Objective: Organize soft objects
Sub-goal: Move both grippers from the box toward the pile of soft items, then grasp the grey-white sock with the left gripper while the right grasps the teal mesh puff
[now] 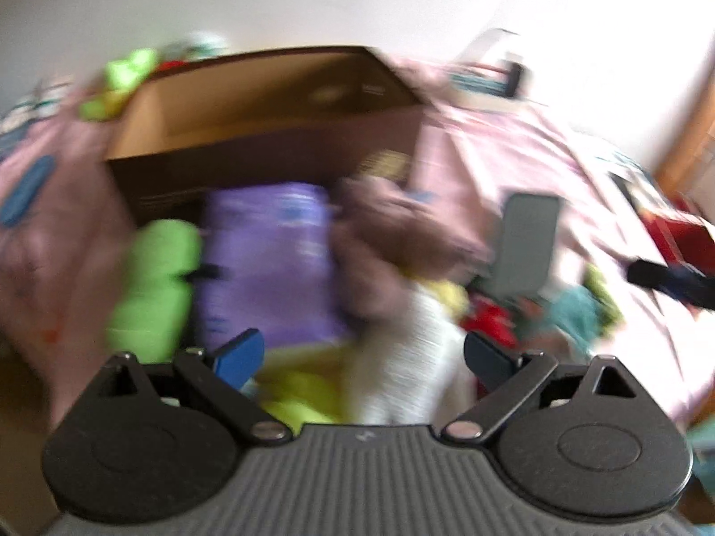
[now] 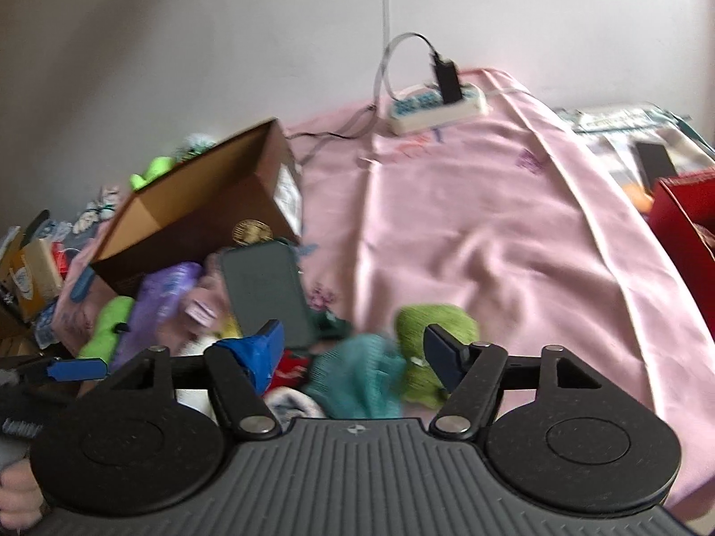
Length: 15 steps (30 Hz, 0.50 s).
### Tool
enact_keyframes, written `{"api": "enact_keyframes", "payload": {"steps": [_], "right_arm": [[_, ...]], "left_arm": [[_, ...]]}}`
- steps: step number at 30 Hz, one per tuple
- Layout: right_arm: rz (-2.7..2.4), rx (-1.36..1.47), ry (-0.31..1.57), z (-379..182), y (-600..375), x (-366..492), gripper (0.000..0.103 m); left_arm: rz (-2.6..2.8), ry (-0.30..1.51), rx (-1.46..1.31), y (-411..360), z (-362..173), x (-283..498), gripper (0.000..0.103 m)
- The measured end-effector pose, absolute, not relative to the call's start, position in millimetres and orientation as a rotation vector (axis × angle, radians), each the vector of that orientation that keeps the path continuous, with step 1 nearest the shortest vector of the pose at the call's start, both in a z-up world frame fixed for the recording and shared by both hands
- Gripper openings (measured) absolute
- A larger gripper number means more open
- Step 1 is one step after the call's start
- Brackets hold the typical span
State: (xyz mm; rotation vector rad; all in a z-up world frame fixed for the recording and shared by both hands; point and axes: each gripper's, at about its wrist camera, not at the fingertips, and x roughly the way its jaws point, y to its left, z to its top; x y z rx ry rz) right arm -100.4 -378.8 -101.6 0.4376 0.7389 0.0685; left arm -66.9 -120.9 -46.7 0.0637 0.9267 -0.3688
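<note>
A heap of soft things lies on the pink sheet [image 2: 491, 223] in front of an open cardboard box [image 1: 268, 102] [image 2: 201, 205]. The left wrist view is blurred. My left gripper [image 1: 362, 357] stands open above a white cloth [image 1: 402, 357], with a purple packet [image 1: 268, 259] and a green plush [image 1: 156, 286] just beyond. My right gripper [image 2: 353, 353] is open over a teal cloth [image 2: 357, 370], which lies between its fingers without being pinched. A green knitted piece [image 2: 433, 326] sits behind its right finger. A grey flat case [image 2: 268, 290] leans on the heap.
A white power strip [image 2: 438, 107] with a plugged cable lies at the back of the sheet. A red box [image 2: 683, 214] stands at the right edge. Cartons and clutter [image 2: 31, 277] crowd the left. More green plush [image 2: 152, 169] sits behind the cardboard box.
</note>
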Motion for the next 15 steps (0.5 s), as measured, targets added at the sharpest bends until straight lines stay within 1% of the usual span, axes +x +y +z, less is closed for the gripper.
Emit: {"api": "enact_keyframes", "payload": {"steps": [5, 11, 15], "right_arm": [[0.071, 0.492, 0.780, -120.0, -392.6, -104.9, 0.042], [0.091, 0.503, 0.836, -133.9, -391.9, -105.6, 0.034], [0.127, 0.562, 0.890, -148.0, -392.2, -103.5, 0.031]], "left_arm": [[-0.608, 0.879, 0.177, -163.4, -54.6, -89.5, 0.096], [-0.750, 0.903, 0.263, -198.7, -74.2, -92.0, 0.096], [-0.766, 0.905, 0.309, -212.1, -86.0, -90.1, 0.096]]}}
